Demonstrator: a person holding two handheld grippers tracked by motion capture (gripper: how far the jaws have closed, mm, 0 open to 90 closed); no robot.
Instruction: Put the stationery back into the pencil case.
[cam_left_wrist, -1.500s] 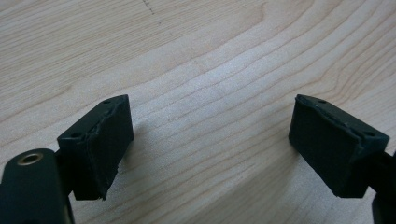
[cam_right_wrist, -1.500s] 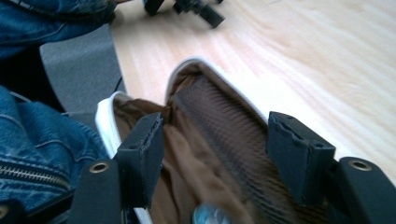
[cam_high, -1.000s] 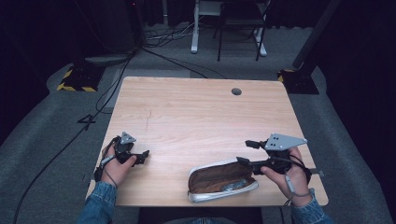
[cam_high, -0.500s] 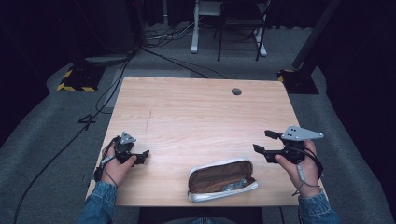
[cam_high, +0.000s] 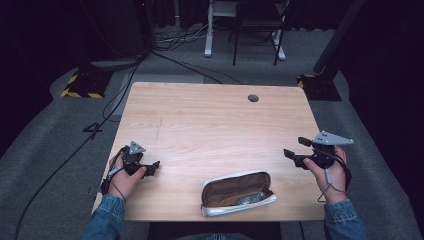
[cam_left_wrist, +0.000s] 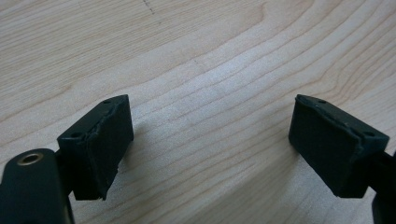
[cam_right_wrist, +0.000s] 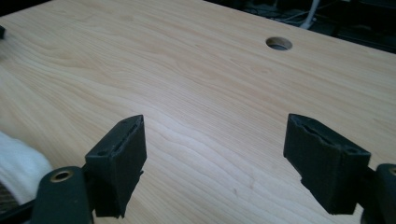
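Note:
A brown pouch (cam_high: 237, 192) with a pale zipped rim lies open near the table's front edge. In the right gripper view its white edge (cam_right_wrist: 18, 168) shows at the lower left. My right gripper (cam_high: 295, 150) is held at the table's right edge, well clear of the pouch. Its jaws have just been opening and stand open over bare wood (cam_right_wrist: 215, 158), with nothing between them. My left gripper (cam_high: 152, 167) rests low on the front left of the table, open (cam_left_wrist: 210, 140) over bare wood.
The light wooden table (cam_high: 210, 125) has a round cable hole (cam_high: 253, 98) near its far right. Behind it on the grey floor are cables (cam_high: 165, 50), white desk legs (cam_high: 207, 30), a chair (cam_high: 257, 25) and a yellow-black striped base (cam_high: 80, 87).
My right gripper has moved to the right, away from the pouch's right end, and its jaws have spread wider. The pouch stays where it lay. The left gripper has not moved.

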